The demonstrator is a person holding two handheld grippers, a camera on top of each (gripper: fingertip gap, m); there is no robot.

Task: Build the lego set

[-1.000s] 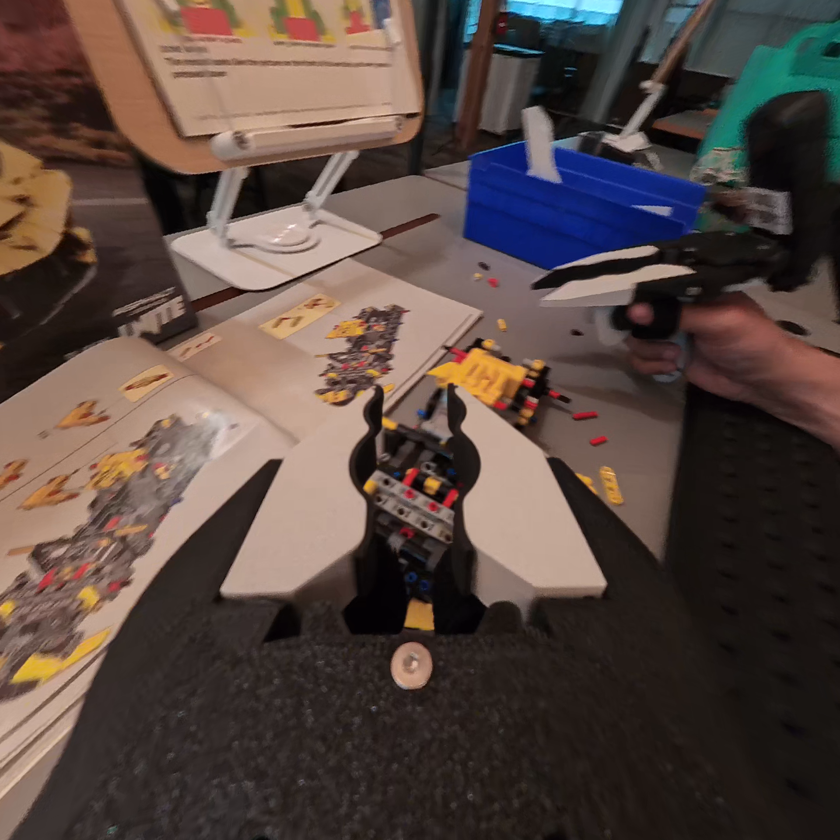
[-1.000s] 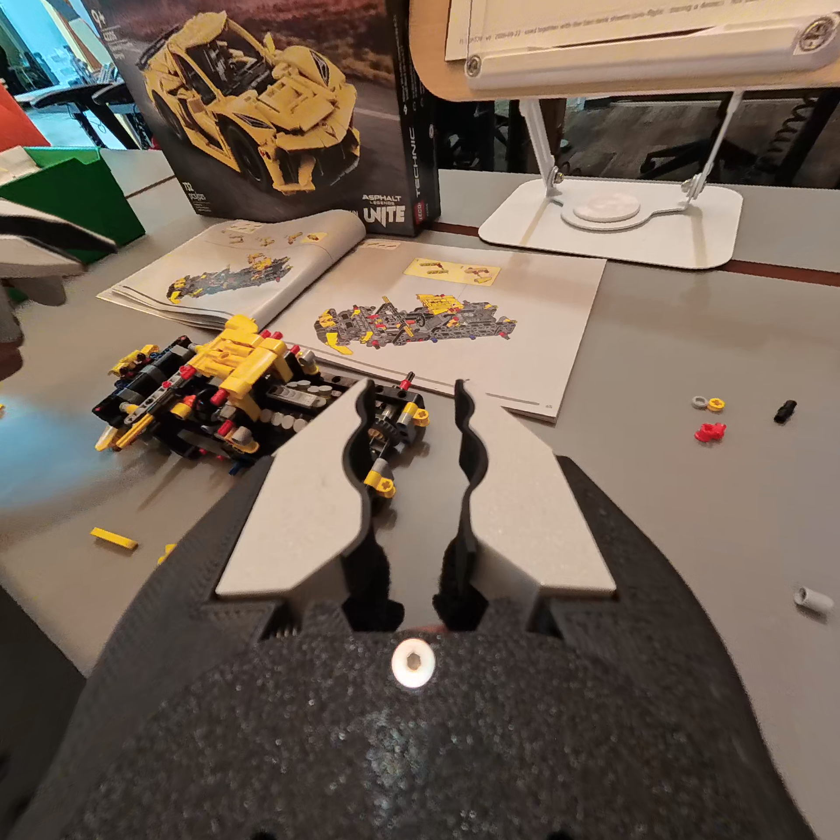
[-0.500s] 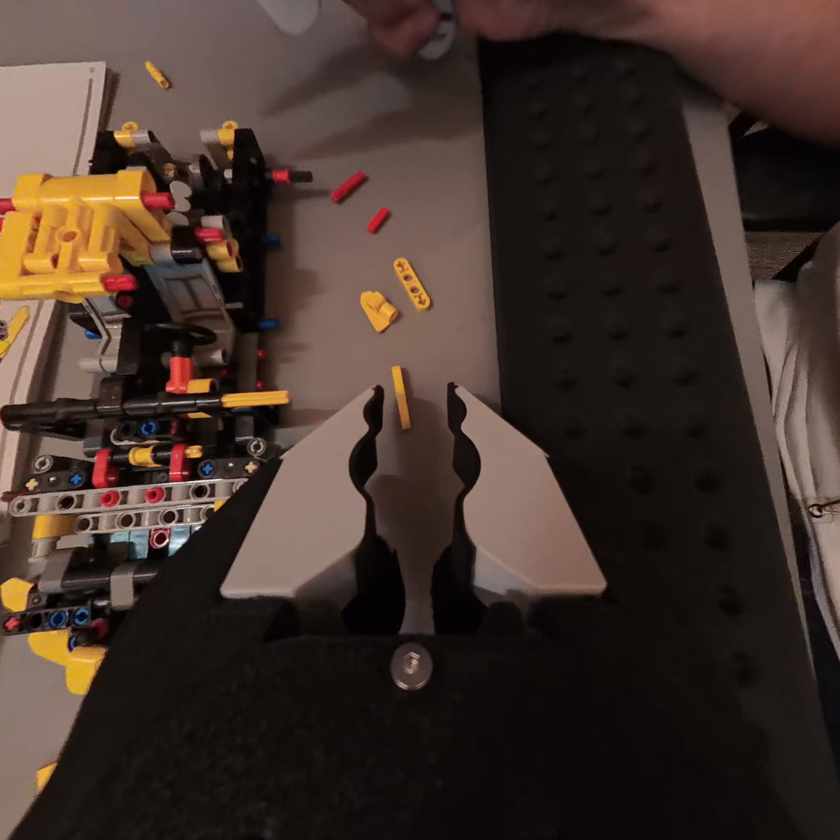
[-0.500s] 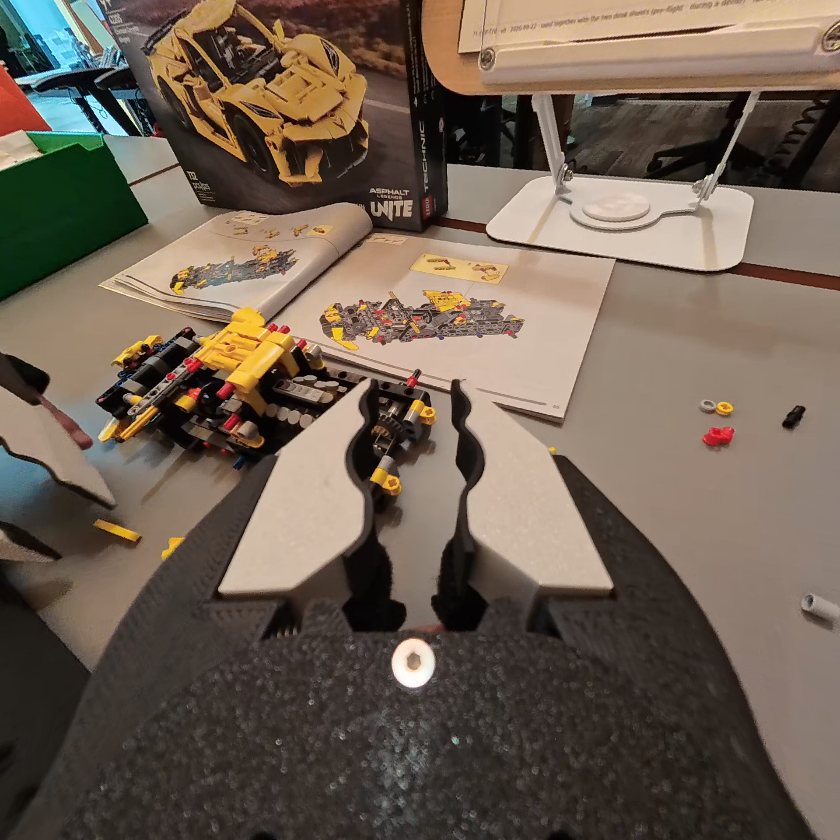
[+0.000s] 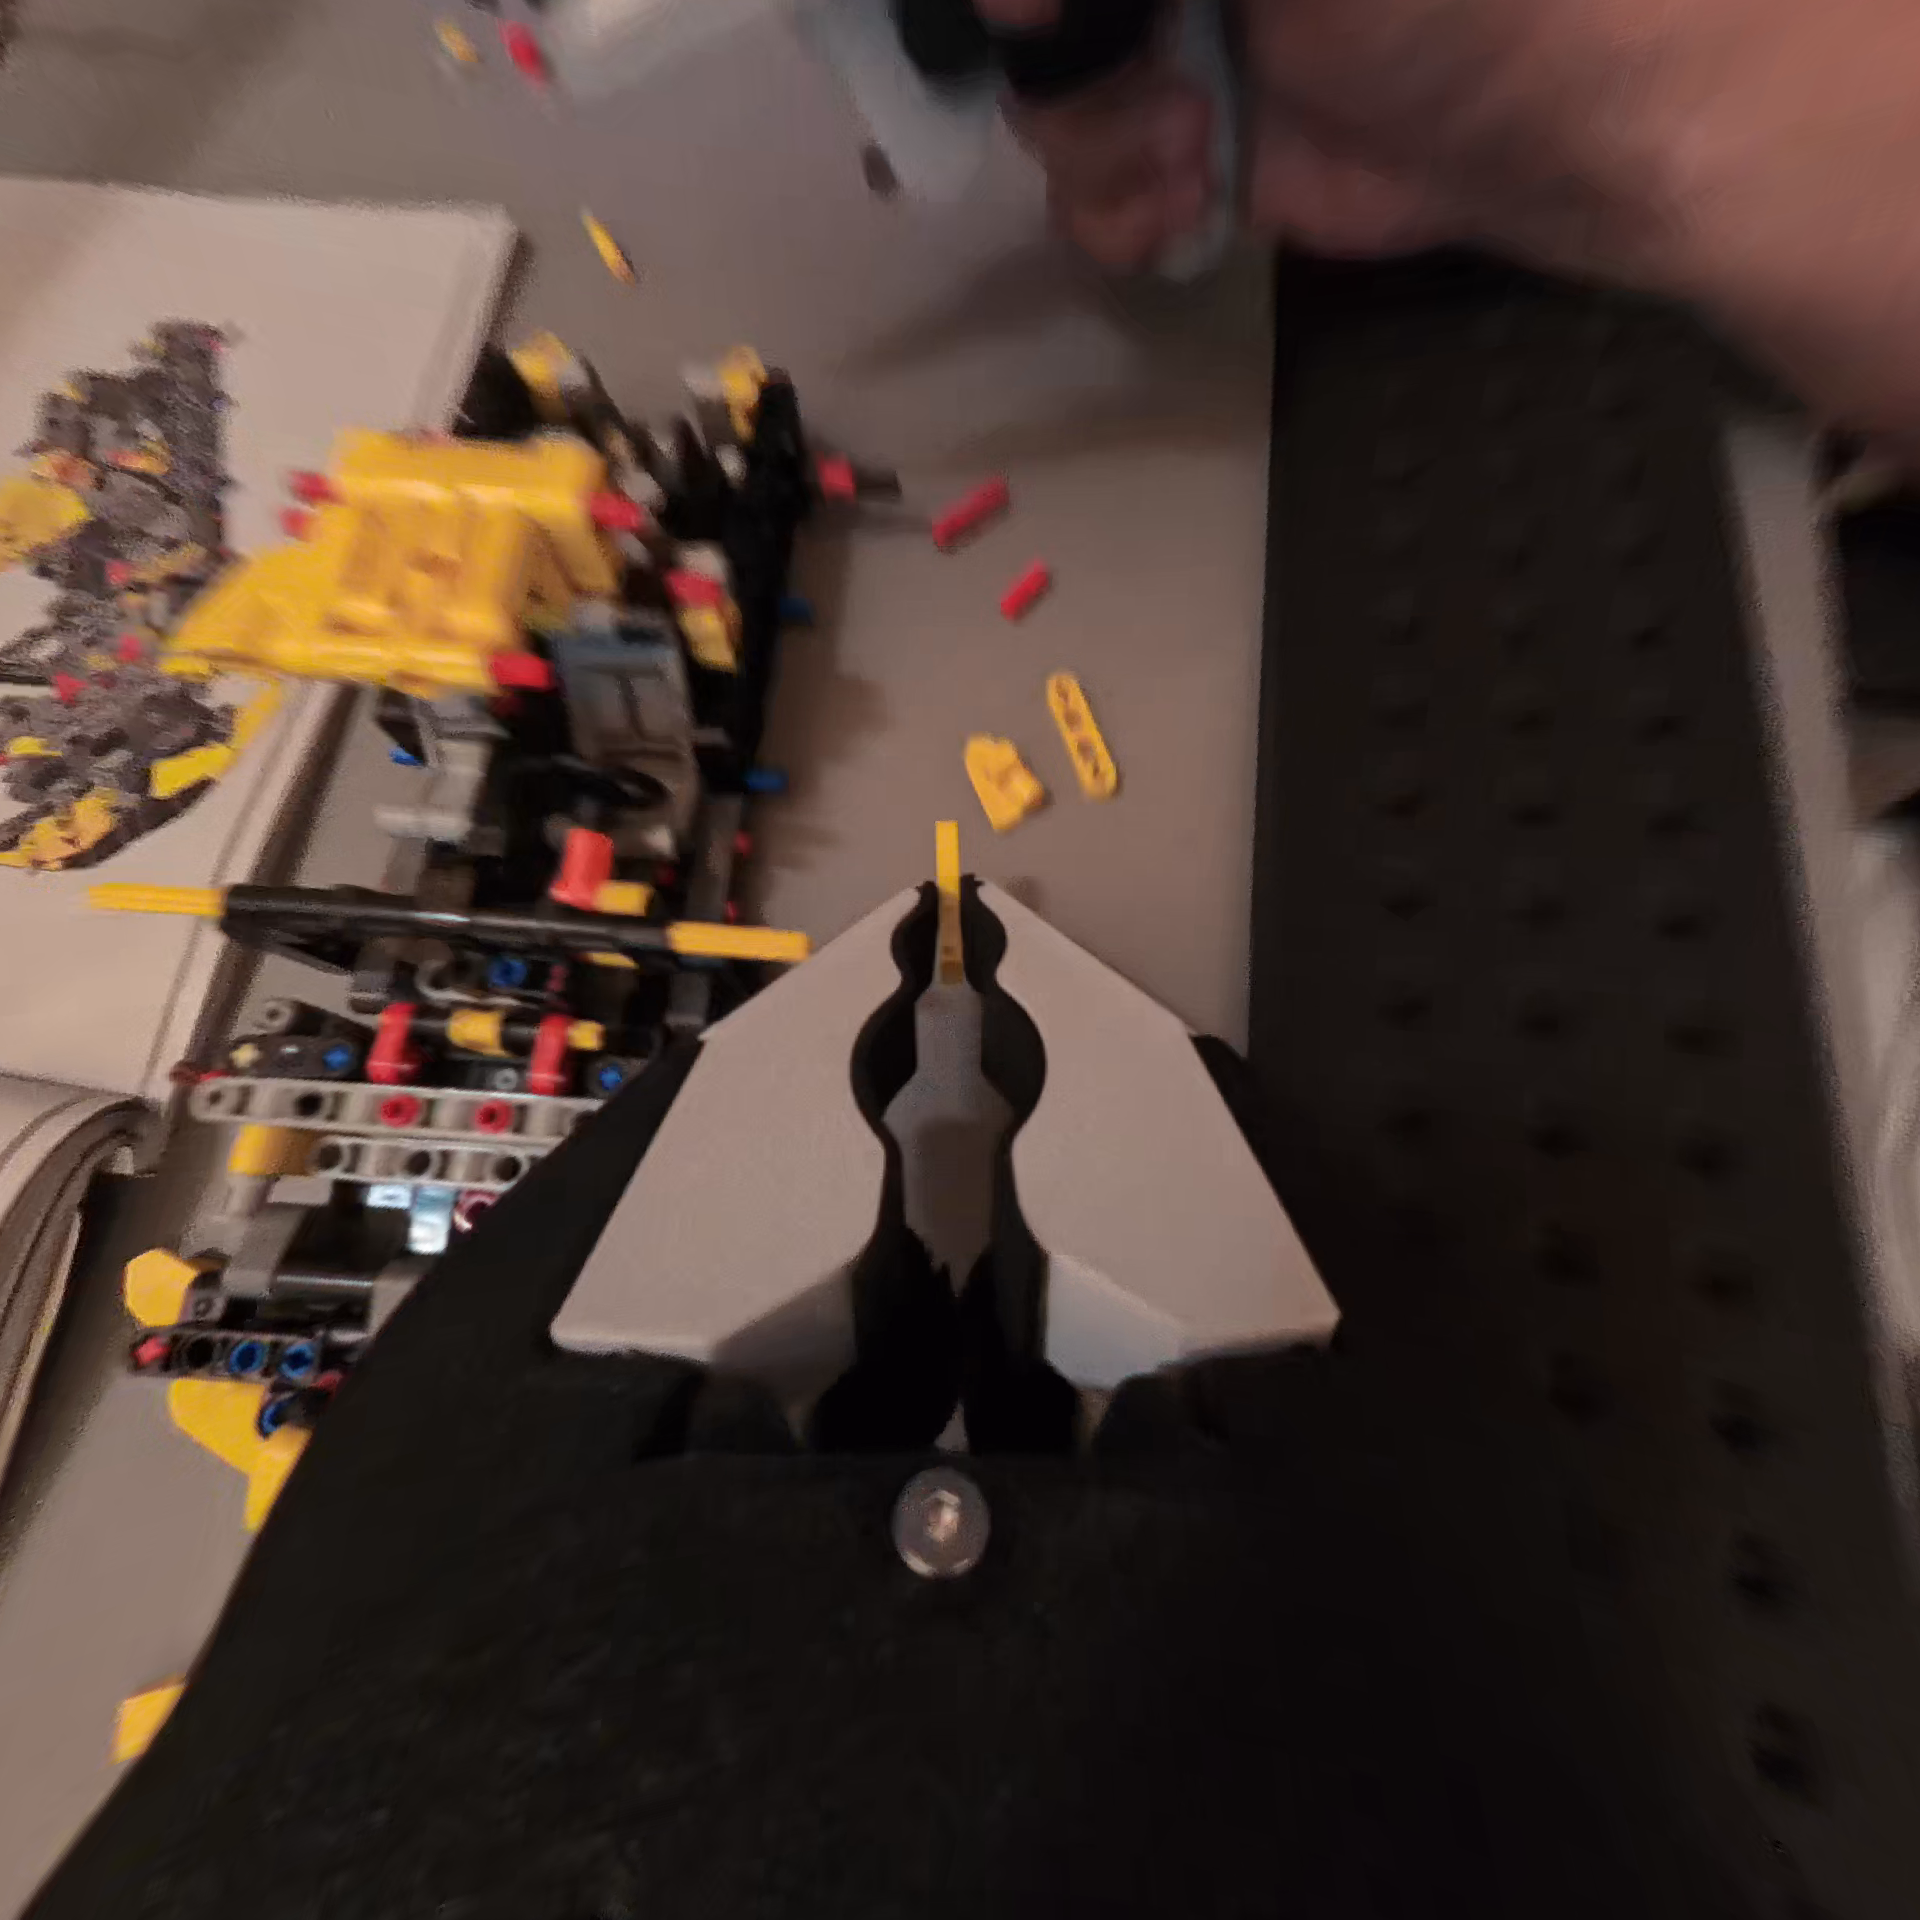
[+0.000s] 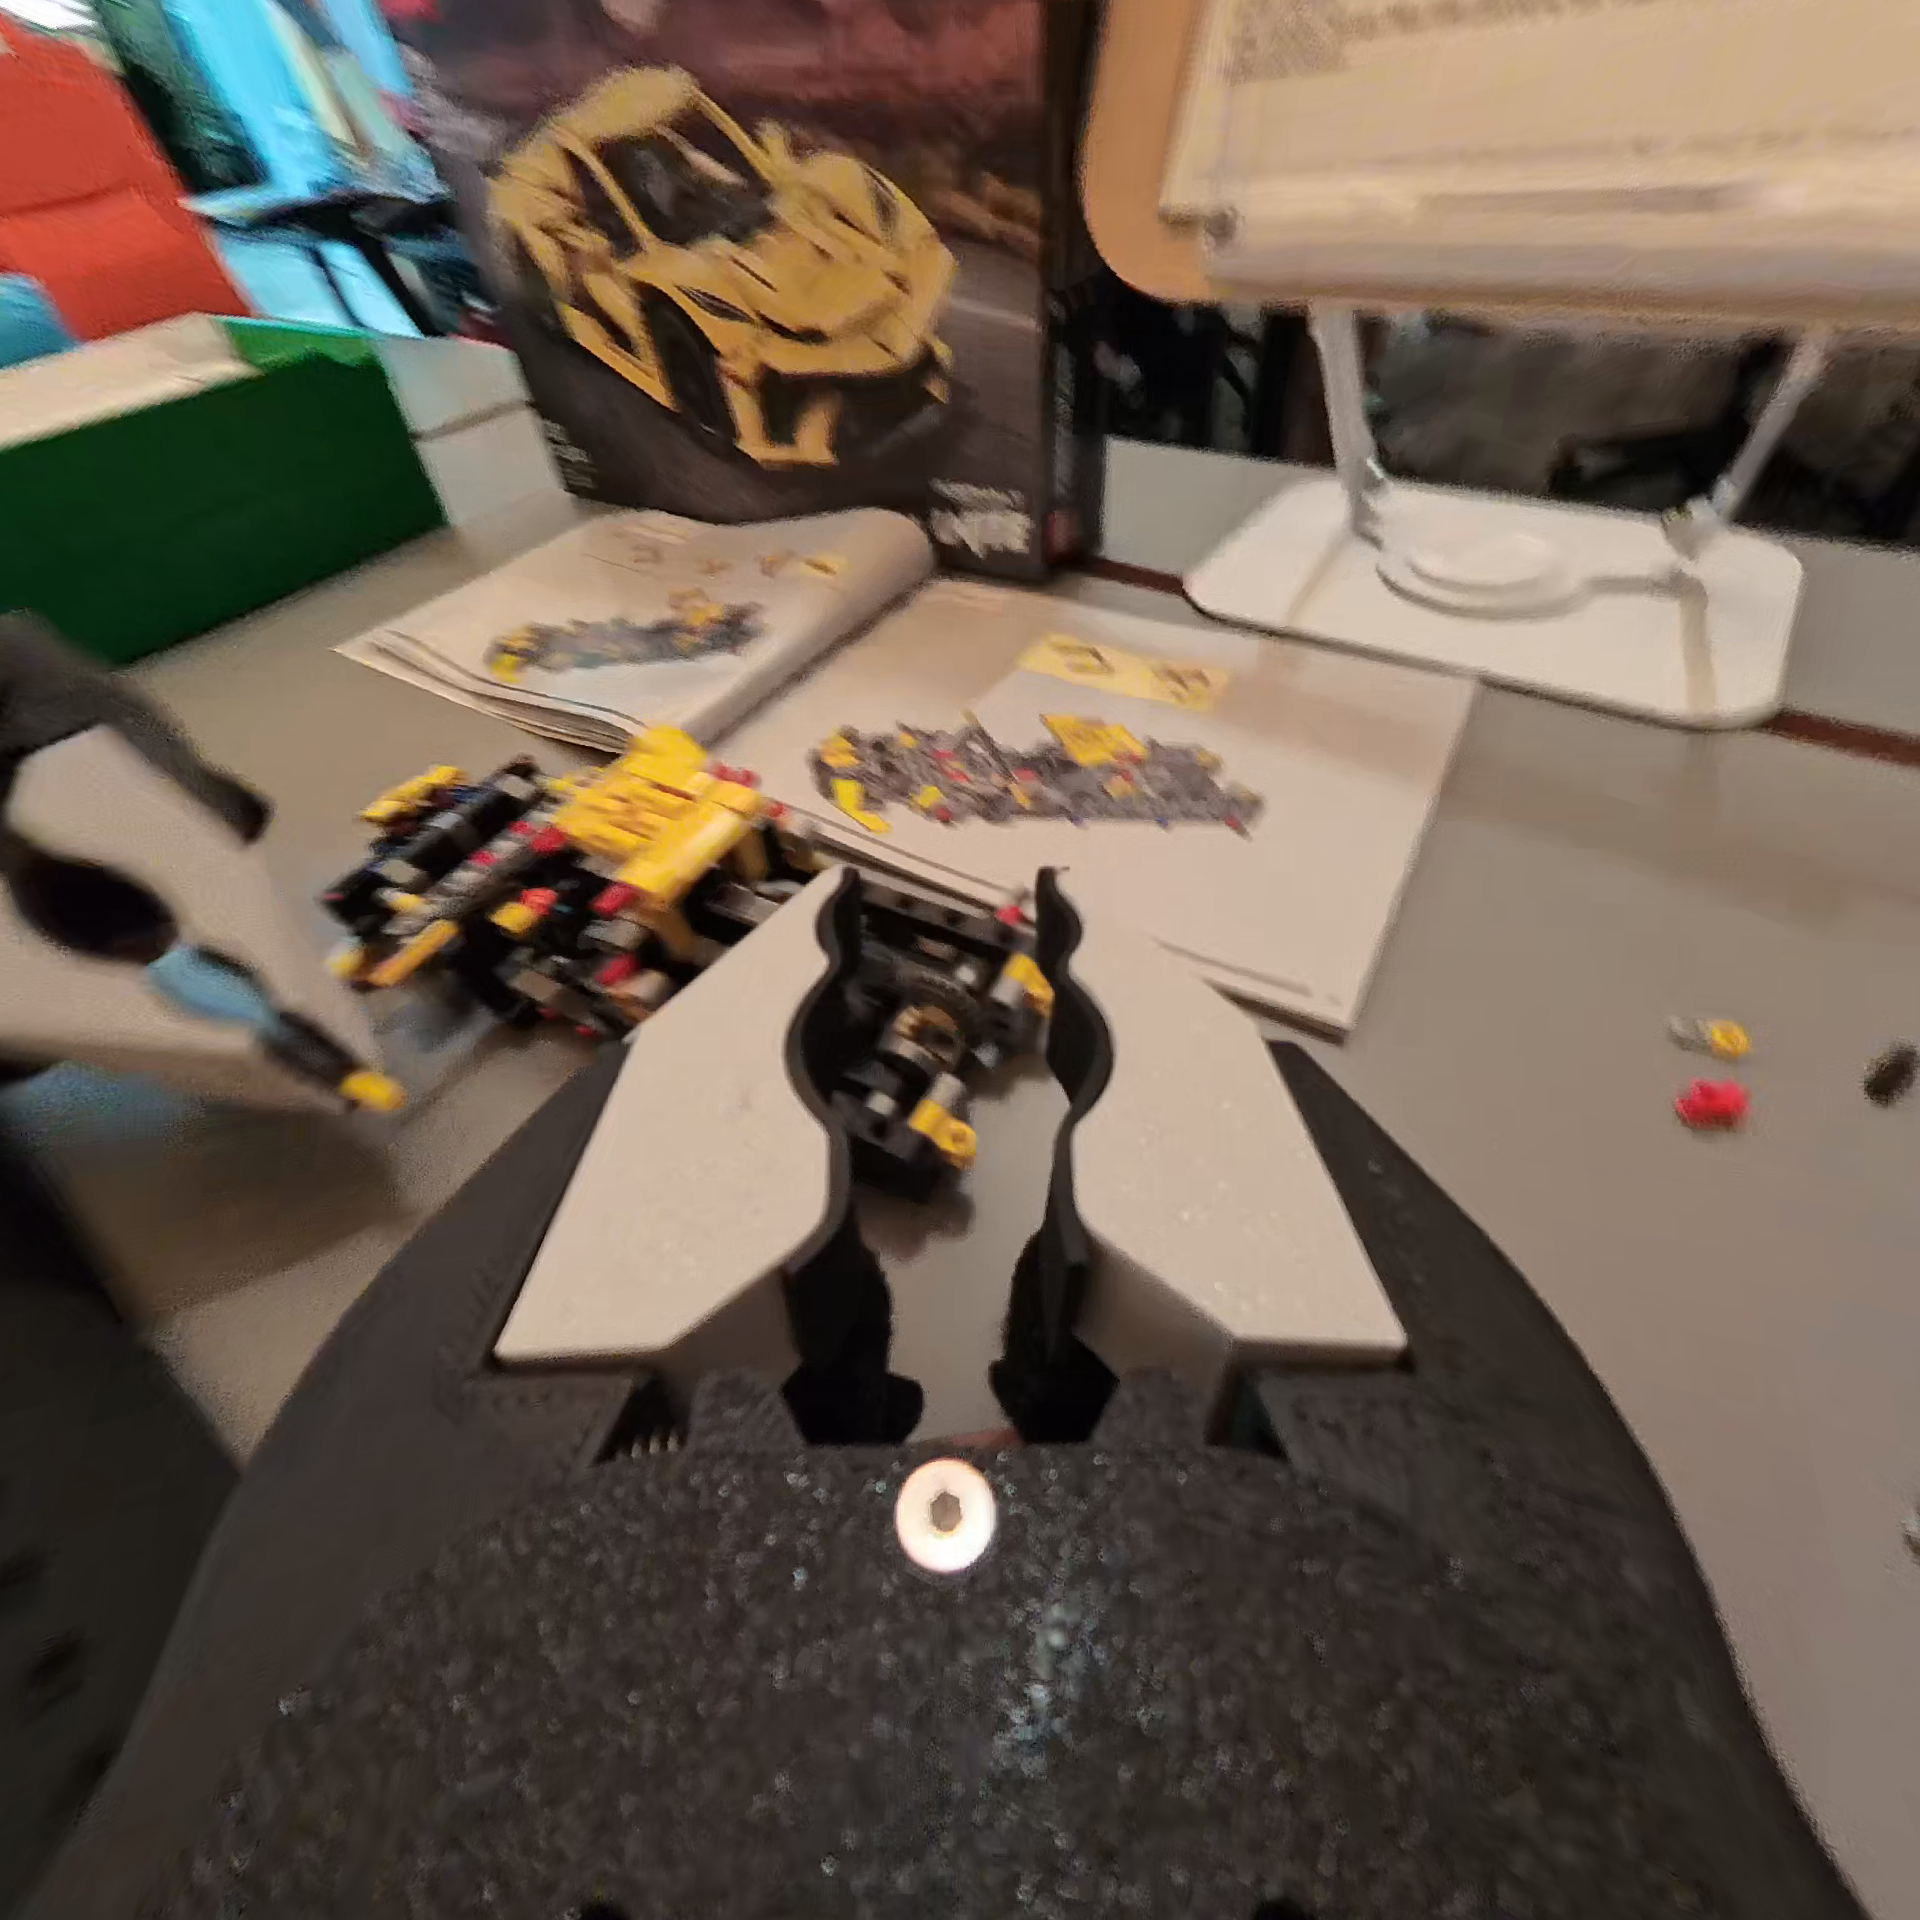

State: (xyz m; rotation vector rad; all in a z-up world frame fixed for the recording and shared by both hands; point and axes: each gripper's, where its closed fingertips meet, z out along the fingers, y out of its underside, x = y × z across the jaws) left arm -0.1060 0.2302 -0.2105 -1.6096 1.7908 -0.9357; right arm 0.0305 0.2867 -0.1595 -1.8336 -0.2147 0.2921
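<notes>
lego model (image 5: 488, 790): a half-built yellow, black and grey car chassis is lying on the grey table (image 5: 1122, 416), just left of the left gripper in its own view; in the right wrist view the same model (image 6: 623, 883) is sitting straight ahead, its near end showing between the right gripper's fingers.
left gripper (image 5: 947, 904): its tips are pinching a thin yellow piece (image 5: 947, 894) that is sticking out past them, edge-on; the right wrist view is showing this gripper (image 6: 353, 1081) at the left edge with a bit of yellow at its tip.
right gripper (image 6: 940, 904): its fingers are standing apart with a clear gap and nothing clamped between them.
loose parts, left wrist view: just beyond the pinched piece, a yellow bracket (image 5: 1003, 769) and a short yellow beam (image 5: 1081, 724) are lying side by side; farther on, two small red pins (image 5: 968, 512) are lying apart.
black mat (image 5: 1507, 831): a dotted dark strip is running along the right of the table.
loose parts, right wrist view: a red piece (image 6: 1711, 1103), a small yellow ring (image 6: 1725, 1037) and a black pin (image 6: 1889, 1072) are lying to the right.
instruction booklet (image 6: 1195, 779): it is lying open behind the model.
box (image 6: 790, 270): it is standing behind the booklet, showing a yellow car.
stand (image 6: 1507, 592): a white-based document holder is standing at the far right.
green bin (image 6: 208, 488): it is sitting at the far left.
hand (image 5: 1403, 125): blurred, at the top of the left wrist view.
</notes>
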